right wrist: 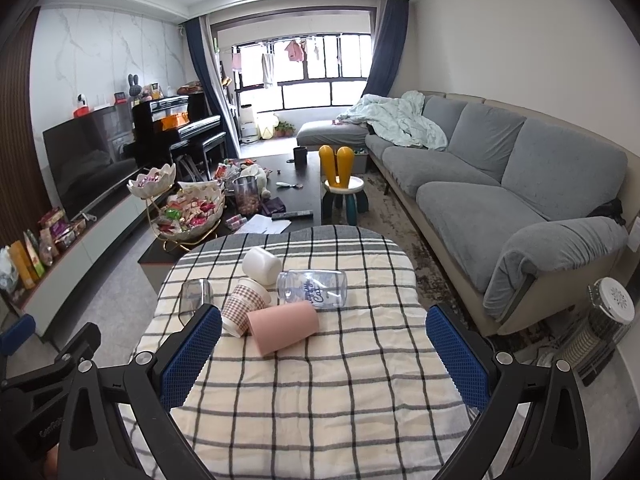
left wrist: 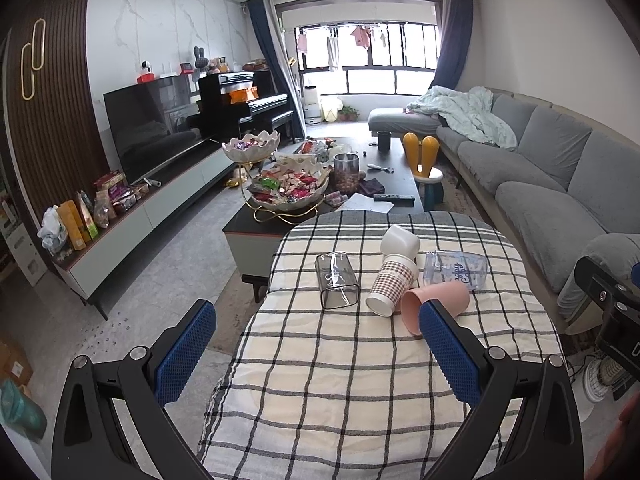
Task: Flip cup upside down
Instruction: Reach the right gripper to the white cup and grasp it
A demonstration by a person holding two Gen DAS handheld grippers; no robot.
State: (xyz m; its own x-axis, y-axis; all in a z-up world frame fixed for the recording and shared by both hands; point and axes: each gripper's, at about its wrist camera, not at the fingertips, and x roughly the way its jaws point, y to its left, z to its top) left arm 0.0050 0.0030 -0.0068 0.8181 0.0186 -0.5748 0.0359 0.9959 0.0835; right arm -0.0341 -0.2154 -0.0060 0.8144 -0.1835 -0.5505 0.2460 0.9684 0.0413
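Several cups lie on their sides on the checked tablecloth [left wrist: 340, 380]: a pink cup [left wrist: 438, 302] [right wrist: 282, 328], a brown-checked paper cup [left wrist: 390, 284] [right wrist: 242, 308], a white cup [left wrist: 400, 242] [right wrist: 262, 266], a clear cup with blue print [left wrist: 456, 270] [right wrist: 314, 290] and a smoky clear square cup [left wrist: 336, 280] [right wrist: 194, 296]. My left gripper [left wrist: 318, 332] is open and empty, short of the cups. My right gripper [right wrist: 324, 338] is open and empty, its fingers either side of the pink cup's near end, apart from it.
A dark coffee table [left wrist: 396, 184] with snack bowls [left wrist: 288, 192] stands beyond the cloth-covered table. A grey sofa [right wrist: 500, 184] runs along the right. A TV [left wrist: 156, 128] and low cabinet are at the left. A heater [right wrist: 604, 320] stands at the right.
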